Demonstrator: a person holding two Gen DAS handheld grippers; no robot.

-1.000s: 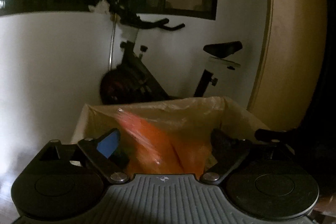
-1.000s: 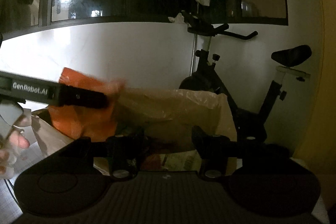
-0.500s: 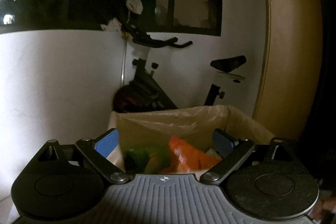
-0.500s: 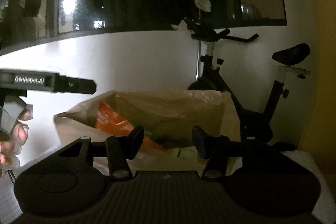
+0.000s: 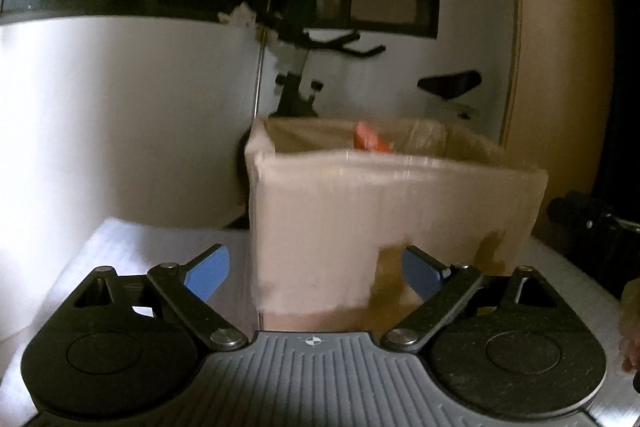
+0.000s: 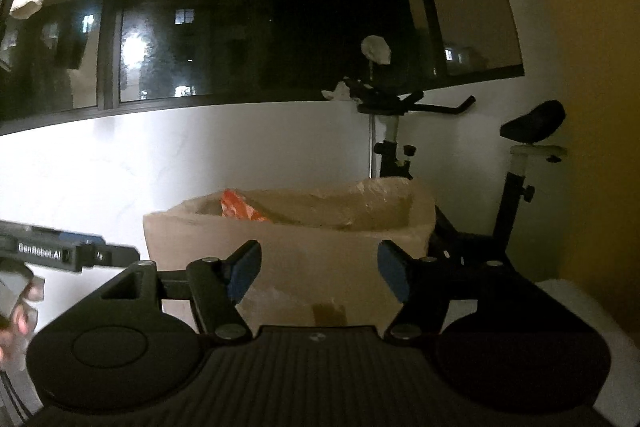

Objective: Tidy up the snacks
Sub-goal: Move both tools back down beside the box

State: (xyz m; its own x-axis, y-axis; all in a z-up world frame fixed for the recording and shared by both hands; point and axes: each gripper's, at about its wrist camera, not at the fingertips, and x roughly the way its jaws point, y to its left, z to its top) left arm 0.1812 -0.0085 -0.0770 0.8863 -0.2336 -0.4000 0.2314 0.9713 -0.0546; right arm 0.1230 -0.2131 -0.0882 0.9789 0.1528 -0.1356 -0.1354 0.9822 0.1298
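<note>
A: Orange film marks the snack packet (image 5: 370, 141) that we see standing inside the lined box (image 5: 396, 215), its top corner just above the rim; the box rests on the white desk (image 5: 132, 247).

B: We judge that packet light, soft and crinkly, probably slippery, with contents that could crush. We would pinch it at the flat sealed edge, not across the belly.

A: We note the left claw (image 5: 316, 273) spread wide and grasping nothing, its blue pads (image 5: 208, 273) just before the box's near wall.

B: Likewise the right claw (image 6: 316, 277) is released and empty, facing the long side of the box. The plastic liner (image 6: 384, 191) looks thin and loose, so we judge it could snag a pad on entry.
</note>
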